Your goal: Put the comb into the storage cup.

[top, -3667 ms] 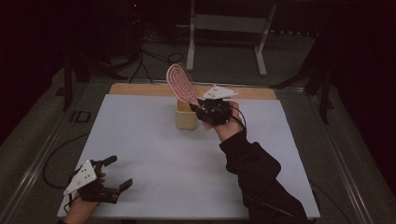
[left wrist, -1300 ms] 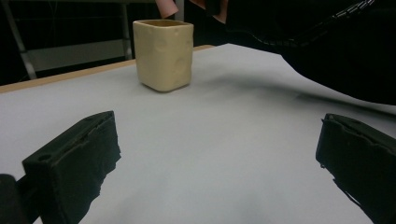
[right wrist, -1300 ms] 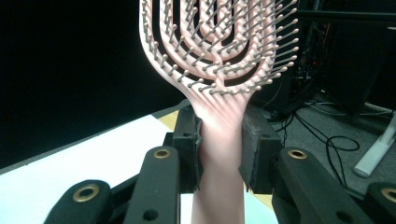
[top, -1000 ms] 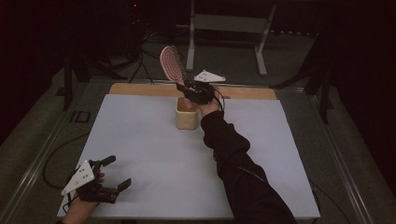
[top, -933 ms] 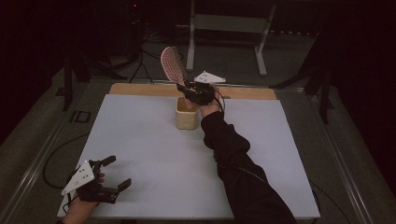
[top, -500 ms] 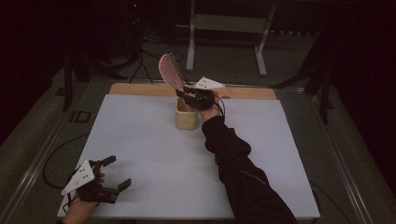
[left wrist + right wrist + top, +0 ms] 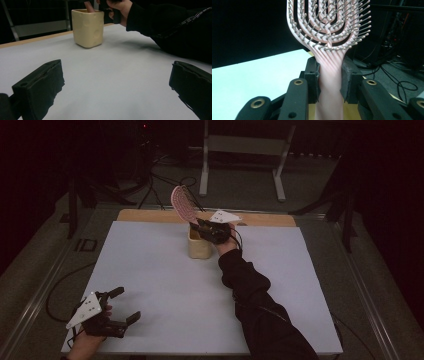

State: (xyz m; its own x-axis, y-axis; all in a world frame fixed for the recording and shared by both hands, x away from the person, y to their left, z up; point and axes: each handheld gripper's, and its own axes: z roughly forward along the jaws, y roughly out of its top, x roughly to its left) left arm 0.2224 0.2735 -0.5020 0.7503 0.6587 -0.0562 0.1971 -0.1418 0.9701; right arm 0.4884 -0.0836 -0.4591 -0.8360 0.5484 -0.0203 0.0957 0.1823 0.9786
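Tabletop [image 7: 165, 285] lies bare between the fingers of the left gripper [image 7: 116, 307], which gape wide. Right gripper [image 7: 204, 227] clamps a pink hairbrush [image 7: 181, 204] by the handle above the cream cup [image 7: 199, 246], bristle head angled up beyond its fingers

Dim room: beyond the white worktop [image 7: 150, 270], a grey floor [image 7: 240, 180] carries a metal stand [image 7: 242, 150] and cables [image 7: 155, 175].

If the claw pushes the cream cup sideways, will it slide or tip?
The cream cup looks squat with a flat base, so it probably slides on the smooth white table. The pink hairbrush, held by the right claw, leans above it, perhaps adding some tipping risk.
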